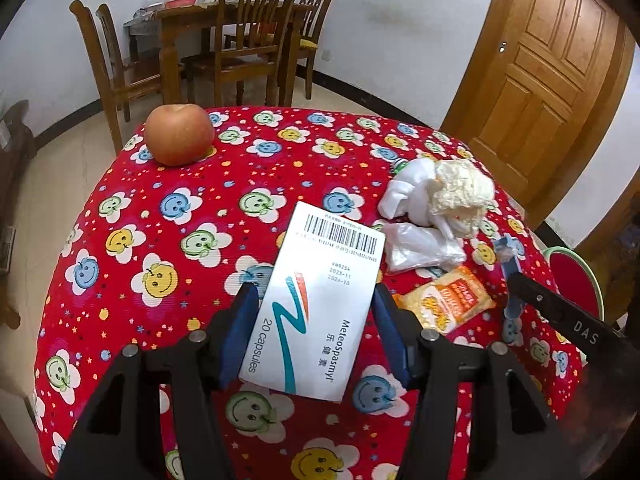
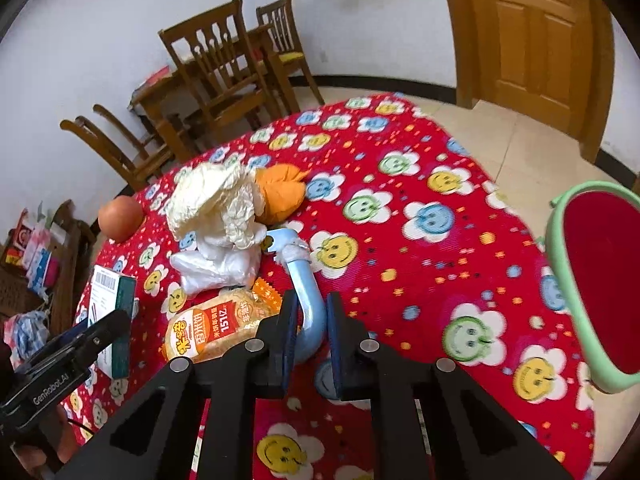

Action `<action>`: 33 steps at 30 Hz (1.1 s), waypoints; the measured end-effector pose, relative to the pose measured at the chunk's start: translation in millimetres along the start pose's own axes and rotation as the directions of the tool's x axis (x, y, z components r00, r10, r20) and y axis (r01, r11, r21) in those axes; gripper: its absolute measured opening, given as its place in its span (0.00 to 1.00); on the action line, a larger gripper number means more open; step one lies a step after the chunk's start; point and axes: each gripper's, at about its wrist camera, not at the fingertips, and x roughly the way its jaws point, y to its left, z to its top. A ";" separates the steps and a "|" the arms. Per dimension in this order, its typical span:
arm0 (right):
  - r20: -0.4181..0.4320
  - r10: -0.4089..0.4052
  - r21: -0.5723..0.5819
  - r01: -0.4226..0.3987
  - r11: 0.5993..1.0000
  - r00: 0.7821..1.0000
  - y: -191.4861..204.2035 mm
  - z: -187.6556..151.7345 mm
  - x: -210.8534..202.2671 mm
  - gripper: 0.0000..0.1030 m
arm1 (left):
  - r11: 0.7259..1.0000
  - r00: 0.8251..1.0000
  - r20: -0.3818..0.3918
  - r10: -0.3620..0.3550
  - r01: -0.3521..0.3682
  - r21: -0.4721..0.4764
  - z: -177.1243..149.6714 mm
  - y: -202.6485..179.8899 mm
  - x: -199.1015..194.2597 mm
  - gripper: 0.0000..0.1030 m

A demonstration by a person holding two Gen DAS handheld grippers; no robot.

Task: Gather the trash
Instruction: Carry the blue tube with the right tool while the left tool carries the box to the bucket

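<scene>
My left gripper (image 1: 314, 294) is shut on a white medicine box (image 1: 320, 280) marked "20 capsules", held just above the red smiley-flower tablecloth (image 1: 160, 208). The same box (image 2: 110, 300) shows at the left of the right wrist view. My right gripper (image 2: 312, 302) is shut on a bent light-blue tube (image 2: 308, 292), its far end wrapped in white. Left of it lie an orange snack packet (image 2: 216, 332), a clear plastic bag (image 2: 216, 268) and crumpled cream paper (image 2: 212, 200). An orange scrap (image 2: 282, 192) lies behind them.
An apple (image 1: 179, 134) sits at the table's far left corner. A green-rimmed bin with a red inside (image 2: 592, 280) stands off the table's right edge. Wooden chairs (image 1: 248, 40) and a dining table stand behind; a wooden door (image 1: 552, 64) is at the right.
</scene>
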 end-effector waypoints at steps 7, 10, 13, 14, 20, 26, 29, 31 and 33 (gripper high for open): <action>0.053 0.004 0.022 -0.005 1.000 0.999 -11.0 -5.5 -29.2 0.14 | 0.999 0.999 0.014 -0.036 0.036 0.025 0.5 -14.9 -13.3 0.57; 0.065 0.009 0.038 -0.011 0.999 0.998 -16.8 -9.9 -40.2 0.14 | 0.998 0.999 0.018 -0.052 0.051 0.037 -0.1 -22.8 -18.9 0.57; 0.075 0.010 0.054 -0.014 0.998 0.997 -23.2 -14.9 -50.5 0.14 | 0.997 0.998 0.020 -0.065 0.064 0.053 -1.1 -32.6 -23.3 0.57; 0.080 0.009 0.060 -0.014 0.998 0.997 -26.0 -16.3 -54.7 0.14 | 0.996 0.997 0.020 -0.069 0.067 0.058 -1.6 -35.4 -24.5 0.57; 0.116 0.000 0.097 -0.011 0.995 0.993 -41.4 -22.6 -77.9 0.14 | 0.990 0.994 0.010 -0.113 0.112 0.089 -4.5 -57.6 -29.8 0.57; 0.151 -0.022 0.149 -0.001 0.989 0.988 -64.9 -32.9 -104.1 0.14 | 0.976 0.985 -0.023 -0.171 0.173 0.129 -7.7 -84.4 -31.0 0.57; 0.171 -0.043 0.171 0.013 0.985 0.984 -78.5 -36.2 -116.7 0.14 | 0.969 0.980 -0.041 -0.194 0.198 0.149 -9.3 -99.7 -30.3 0.57; 0.183 -0.060 0.185 0.026 0.982 0.981 -87.1 -38.1 -124.0 0.14 | 0.962 0.976 -0.055 -0.212 0.218 0.163 -10.6 -111.6 -29.4 0.57; 0.194 -0.081 0.208 0.040 0.977 0.978 -98.9 -41.2 -131.7 0.14 | 0.957 0.972 -0.065 -0.224 0.232 0.176 -11.6 -121.9 -28.7 0.57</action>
